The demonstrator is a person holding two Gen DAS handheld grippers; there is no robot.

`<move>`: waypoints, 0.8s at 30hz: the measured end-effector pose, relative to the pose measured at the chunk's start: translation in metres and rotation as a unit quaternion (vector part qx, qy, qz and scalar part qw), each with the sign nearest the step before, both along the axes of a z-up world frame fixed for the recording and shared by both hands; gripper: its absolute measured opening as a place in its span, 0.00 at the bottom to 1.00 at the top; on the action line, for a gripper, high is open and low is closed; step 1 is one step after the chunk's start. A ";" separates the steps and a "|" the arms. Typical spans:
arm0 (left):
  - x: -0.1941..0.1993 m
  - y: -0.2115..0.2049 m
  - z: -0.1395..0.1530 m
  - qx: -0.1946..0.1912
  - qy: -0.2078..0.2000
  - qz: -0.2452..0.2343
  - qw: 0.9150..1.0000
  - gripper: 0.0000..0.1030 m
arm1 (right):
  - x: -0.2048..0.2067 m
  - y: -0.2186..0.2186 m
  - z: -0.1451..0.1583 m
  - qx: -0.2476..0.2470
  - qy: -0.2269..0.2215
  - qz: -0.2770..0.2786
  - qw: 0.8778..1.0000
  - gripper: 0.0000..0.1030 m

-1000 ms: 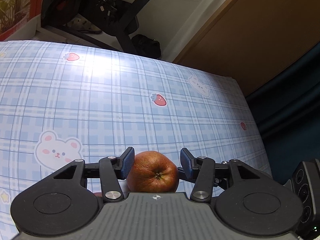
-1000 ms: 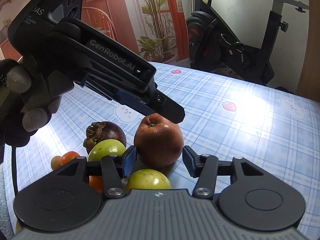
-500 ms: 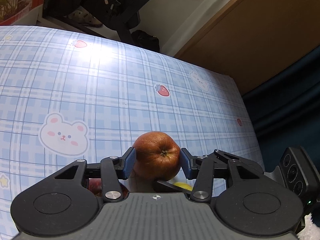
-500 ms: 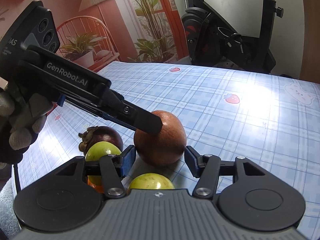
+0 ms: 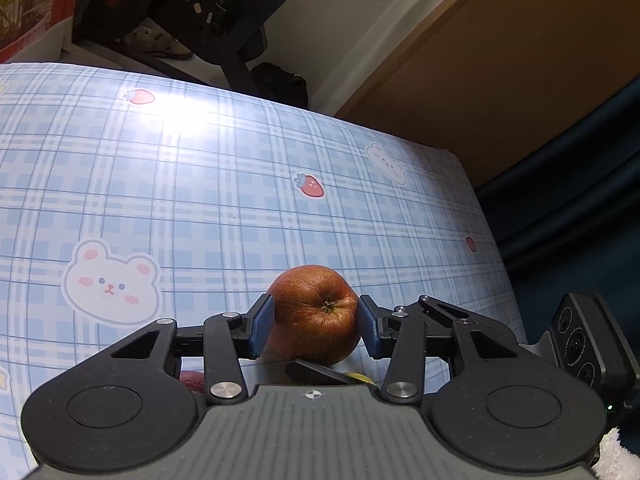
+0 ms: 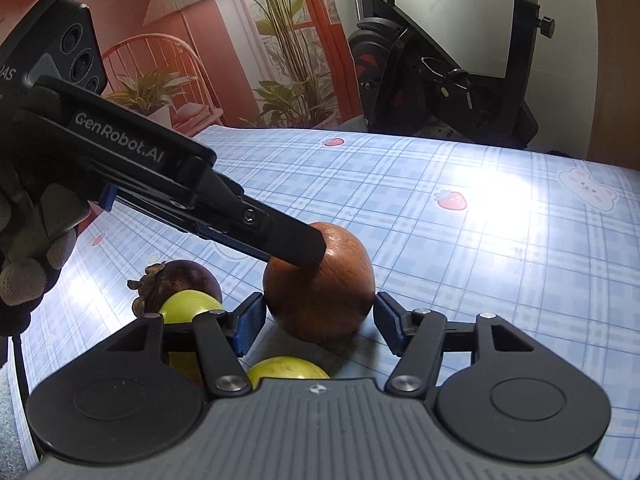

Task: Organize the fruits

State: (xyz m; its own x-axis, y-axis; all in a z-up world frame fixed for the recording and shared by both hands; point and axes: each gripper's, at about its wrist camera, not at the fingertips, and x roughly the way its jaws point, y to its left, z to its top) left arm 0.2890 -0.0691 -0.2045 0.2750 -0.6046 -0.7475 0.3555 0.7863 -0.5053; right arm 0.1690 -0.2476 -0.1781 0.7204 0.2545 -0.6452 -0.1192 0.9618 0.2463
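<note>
A wrinkled red-brown apple sits between the blue pads of my left gripper, which is shut on it. In the right wrist view the same apple rests on the tablecloth with the left gripper's finger across its top. My right gripper is open around the apple, pads apart from it on both sides. A dark mangosteen and two green fruits lie to the left and below.
The table wears a blue plaid cloth with bears and strawberries. Its right edge drops toward a dark curtain. An exercise bike stands beyond the far edge. A gloved hand holds the left gripper.
The left gripper's pads have closed onto the apple from an open stance. Both views shifted slightly; the apple stayed on the cloth between the right gripper's open pads.
</note>
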 end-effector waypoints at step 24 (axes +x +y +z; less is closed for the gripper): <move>-0.031 -0.009 0.034 -0.006 -0.030 -0.036 0.999 0.45 | -0.045 0.003 0.037 -0.019 -0.022 -0.027 0.999 0.60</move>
State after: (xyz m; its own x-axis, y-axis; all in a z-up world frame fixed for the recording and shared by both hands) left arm 0.2577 -0.0785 -0.1701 0.2757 -0.6330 -0.7234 0.4406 0.7521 -0.4901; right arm 0.1239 -0.2445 -0.1413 0.7600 0.1905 -0.6214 -0.0775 0.9758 0.2043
